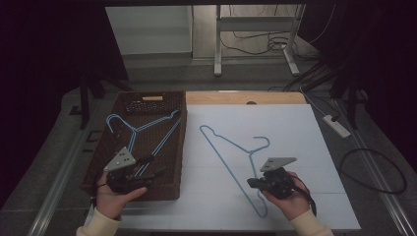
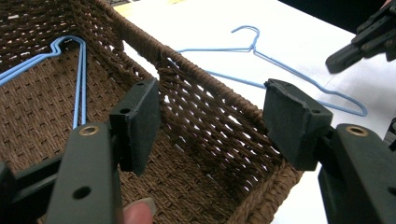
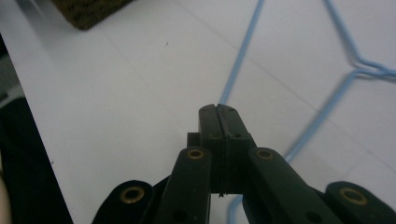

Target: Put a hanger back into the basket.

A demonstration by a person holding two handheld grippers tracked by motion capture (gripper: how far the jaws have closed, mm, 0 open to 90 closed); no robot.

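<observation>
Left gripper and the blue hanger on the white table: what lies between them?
In the left gripper view, the basket's woven wall stands between the open left gripper and the blue hanger on the white table.

A blue wire hanger [image 1: 147, 132] is contained in the brown wicker basket [image 1: 173, 162]; right of it, another blue wire hanger [image 1: 231, 160] lies on the white table [image 1: 295, 128]

Right tool [image 3: 218, 109] covers the blue hanger's [image 3: 243, 51] wire — contact unclear.
</observation>
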